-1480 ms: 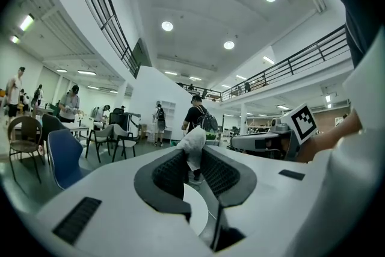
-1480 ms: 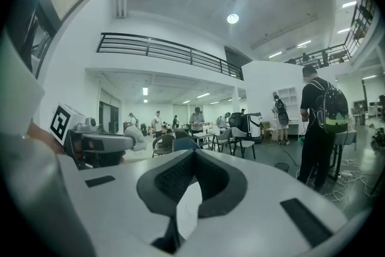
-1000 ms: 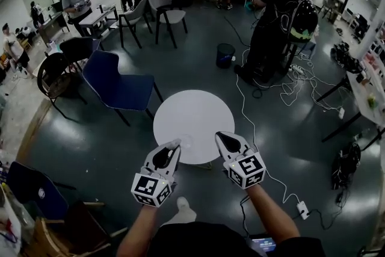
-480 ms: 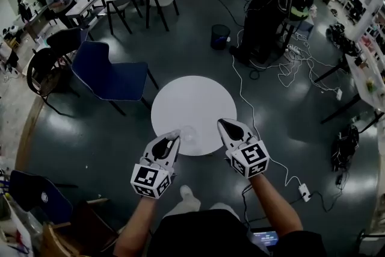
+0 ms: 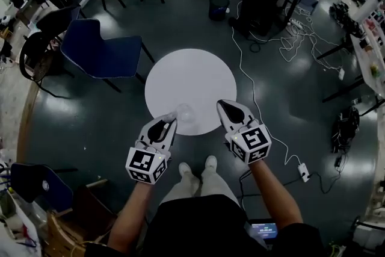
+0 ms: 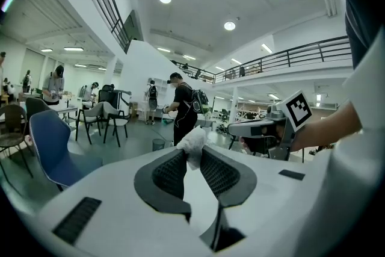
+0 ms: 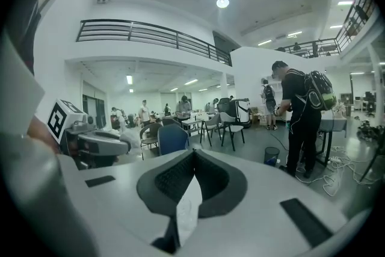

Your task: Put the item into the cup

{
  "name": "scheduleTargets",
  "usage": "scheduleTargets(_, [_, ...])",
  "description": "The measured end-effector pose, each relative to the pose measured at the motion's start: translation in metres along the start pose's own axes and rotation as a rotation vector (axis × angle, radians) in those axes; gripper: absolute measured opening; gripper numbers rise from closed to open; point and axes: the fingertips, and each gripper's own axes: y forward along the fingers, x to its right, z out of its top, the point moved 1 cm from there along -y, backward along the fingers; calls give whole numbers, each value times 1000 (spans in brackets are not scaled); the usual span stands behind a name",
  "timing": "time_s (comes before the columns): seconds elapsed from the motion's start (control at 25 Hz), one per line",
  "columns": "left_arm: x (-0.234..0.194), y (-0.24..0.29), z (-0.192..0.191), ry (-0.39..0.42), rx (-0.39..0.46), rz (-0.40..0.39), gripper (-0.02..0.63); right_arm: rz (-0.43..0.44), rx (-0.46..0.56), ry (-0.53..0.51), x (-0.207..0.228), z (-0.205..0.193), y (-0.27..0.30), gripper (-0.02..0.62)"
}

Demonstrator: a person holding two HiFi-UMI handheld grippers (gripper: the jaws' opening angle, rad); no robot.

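head view: the left tongs (image 5: 169, 121) grip a white crumpled wad (image 5: 183, 112) over the near edge of the round white desk (image 5: 192, 78), the right tongs (image 5: 223, 106) just beside; a blue chair (image 5: 99, 52) and a bin (image 5: 218, 7) stand beyond. left gripper view: the wad sits pinched between the pads (image 6: 169, 174), a backpacked person (image 6: 183, 108) behind it. right gripper view: those tongs are closed tip to tip.
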Motion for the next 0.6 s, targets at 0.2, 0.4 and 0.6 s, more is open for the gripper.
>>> scheduleTargets(0.2, [-3, 21, -20, 9, -52, 19, 81, 24, -25, 17, 16, -15, 10, 17])
scheduleTargets(0.4, [-19, 41, -52, 16, -130, 52, 81, 48, -55, 41, 28, -31, 21, 17])
scheduleTargets(0.6, [-28, 67, -87, 35, -222, 63, 81, 70, -107, 71, 37, -56, 27, 17])
